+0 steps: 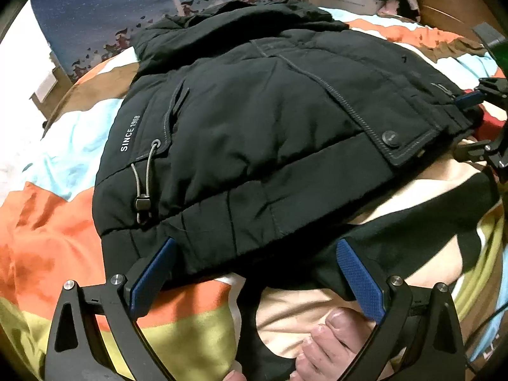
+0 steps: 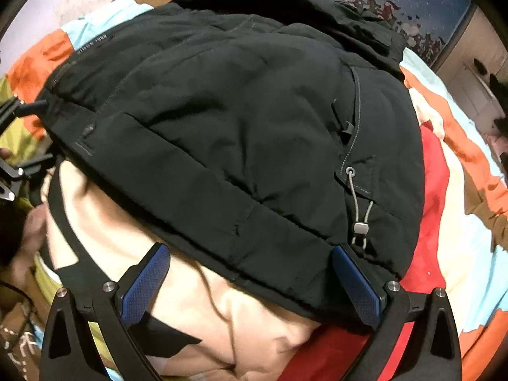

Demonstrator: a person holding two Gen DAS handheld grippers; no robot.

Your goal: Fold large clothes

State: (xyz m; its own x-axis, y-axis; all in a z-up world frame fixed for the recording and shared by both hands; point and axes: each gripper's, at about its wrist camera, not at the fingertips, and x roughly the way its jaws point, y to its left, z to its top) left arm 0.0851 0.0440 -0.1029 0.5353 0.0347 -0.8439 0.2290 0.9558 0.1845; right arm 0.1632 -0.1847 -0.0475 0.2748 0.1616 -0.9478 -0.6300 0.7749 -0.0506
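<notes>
Scene: A black padded jacket lies spread on a bed covered in a patchwork quilt of orange, pale blue, cream and olive, its hem edge nearest both cameras.

Left gripper: The left gripper stands wide, blue pads either side of the hem near the left corner, holding nothing; one pad sits just against the fabric edge.

Right gripper: The right gripper is likewise spread wide at the hem on the other side, close to the drawcord toggle, with nothing between its pads.

Handling: By its puffed quilting, the jacket looks bulky but soft and fairly light; the shell fabric appears smooth and may slide between pads.

Where to grip: The ribbed-looking hem band seems the firmest, flattest hold, best taken near each corner so that the body lifts evenly.

Avoid: The elastic drawcord and snap pocket flap would likely give or pull loose.

Also in frame: A bare foot below the left gripper; cream and red cloth under the jacket's near edge.
</notes>
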